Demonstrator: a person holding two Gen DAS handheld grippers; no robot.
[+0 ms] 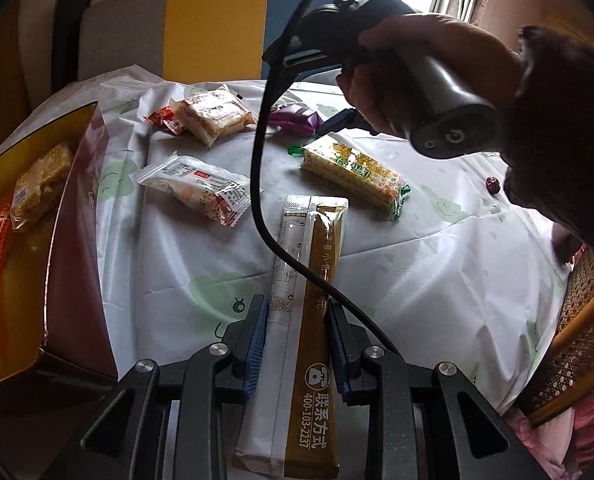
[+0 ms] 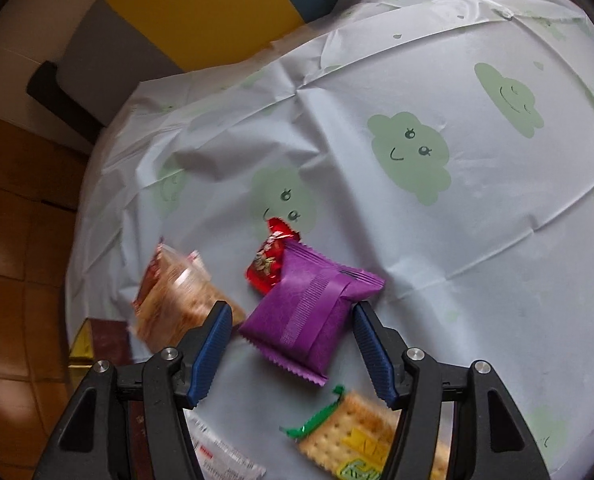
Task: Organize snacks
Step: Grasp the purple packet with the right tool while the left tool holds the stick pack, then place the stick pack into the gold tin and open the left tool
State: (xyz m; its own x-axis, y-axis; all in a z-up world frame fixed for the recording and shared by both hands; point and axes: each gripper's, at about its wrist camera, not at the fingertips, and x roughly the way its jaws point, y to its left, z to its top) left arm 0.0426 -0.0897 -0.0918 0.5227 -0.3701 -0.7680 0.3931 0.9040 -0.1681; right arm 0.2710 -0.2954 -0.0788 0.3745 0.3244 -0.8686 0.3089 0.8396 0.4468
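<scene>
The round table (image 2: 477,240) fills both views, draped in a pale cloth printed with green smiling clouds, and the snacks are scattered across it. At its left edge in the left wrist view sits an open gold-lined box (image 1: 69,216) with a couple of packets already lying inside, which looks like the place everything is headed.

The left gripper (image 1: 297,344) is clamped on a long gold-and-white stick pack (image 1: 309,320), pads pressing its two long edges around mid-length. It looks light and fairly stiff along its length, so that hold should carry it without droop.

Over to the right gripper (image 2: 293,344): its jaws stand apart, straddling the purple packet (image 2: 313,312) without pressing it. That pillow pack is the likely next pick: puffy, light, slick film, probably something crumbly inside. Best taken across its plump middle, gently, not by the crimped ends, which would slip.

Nearby lie the yellow cracker packet (image 1: 353,176), brittle for sure, a white wrapped cake (image 1: 201,188), a clear biscuit pack (image 1: 213,116), and the small red sweet (image 2: 269,260) touching the purple packet's far corner, so a careless closing could nudge it.
</scene>
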